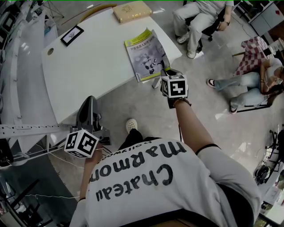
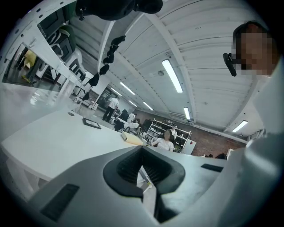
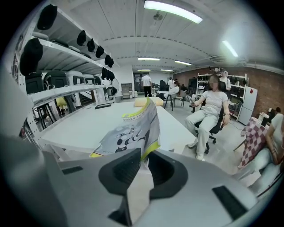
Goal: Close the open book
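A book with a grey and yellow-green cover (image 1: 146, 55) lies at the near right edge of the white table (image 1: 88, 71). My right gripper (image 1: 162, 76) is at the book's near corner, shut on the cover. In the right gripper view the cover (image 3: 133, 131) stands lifted and curved, its lower edge pinched between the jaws of the right gripper (image 3: 144, 163). My left gripper (image 1: 90, 103) hangs off the table's near edge, well left of the book. In its own view the left gripper (image 2: 144, 172) has its jaws together with nothing between them.
A tan closed book (image 1: 132, 11) lies at the table's far edge, a black-framed card (image 1: 72, 35) at its far left. One person sits on a chair (image 1: 202, 17) beyond the table's right end, another (image 1: 253, 84) to the right. Metal shelving (image 1: 17, 128) runs along the left.
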`<state>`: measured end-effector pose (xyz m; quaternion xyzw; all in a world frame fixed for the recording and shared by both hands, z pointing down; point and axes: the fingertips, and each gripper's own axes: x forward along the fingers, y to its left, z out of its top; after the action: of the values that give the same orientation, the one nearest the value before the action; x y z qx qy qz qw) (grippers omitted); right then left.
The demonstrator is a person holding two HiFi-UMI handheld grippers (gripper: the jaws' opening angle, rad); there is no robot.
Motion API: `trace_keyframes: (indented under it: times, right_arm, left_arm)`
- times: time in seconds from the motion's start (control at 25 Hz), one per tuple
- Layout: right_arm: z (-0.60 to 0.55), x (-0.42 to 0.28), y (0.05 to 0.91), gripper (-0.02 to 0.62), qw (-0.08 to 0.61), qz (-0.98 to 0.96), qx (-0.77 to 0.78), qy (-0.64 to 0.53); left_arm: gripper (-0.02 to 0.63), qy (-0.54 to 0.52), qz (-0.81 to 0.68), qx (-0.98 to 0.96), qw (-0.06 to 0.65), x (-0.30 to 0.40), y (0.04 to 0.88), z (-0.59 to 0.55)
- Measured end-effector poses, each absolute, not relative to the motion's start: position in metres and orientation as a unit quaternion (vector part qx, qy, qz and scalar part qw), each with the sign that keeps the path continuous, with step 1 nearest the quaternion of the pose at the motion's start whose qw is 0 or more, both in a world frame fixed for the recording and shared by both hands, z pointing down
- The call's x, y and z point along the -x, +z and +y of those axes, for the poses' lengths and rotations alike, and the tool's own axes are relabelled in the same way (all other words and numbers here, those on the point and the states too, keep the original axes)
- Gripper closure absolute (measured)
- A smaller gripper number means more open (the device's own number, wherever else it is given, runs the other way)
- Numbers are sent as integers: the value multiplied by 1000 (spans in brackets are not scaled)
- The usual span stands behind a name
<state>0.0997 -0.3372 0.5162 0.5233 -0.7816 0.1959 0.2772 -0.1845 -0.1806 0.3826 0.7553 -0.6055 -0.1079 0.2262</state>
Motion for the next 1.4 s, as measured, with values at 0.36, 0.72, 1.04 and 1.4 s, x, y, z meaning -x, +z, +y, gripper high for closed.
trace_keyframes:
  times: [0.36,0.72,1.04,1.4]
  right_arm:
    - [-341,-111,524,506,258,-773,-536,222]
    - [-343,-132,536,482,218,-747,-559,287]
    - [-323,-158,560,477,210,-712,-576,343]
    - [-255,-112,544,505,180,-770,-479,382]
  left_arm:
    - [583,-107,-606,-754,229,184,385,-181]
    - [583,-107,-607,-755,225,188,382,-182]
    - [583,-99,-596,-764,225,177,381,-188]
    - [583,-87,-561,-792,224,131,374,-196]
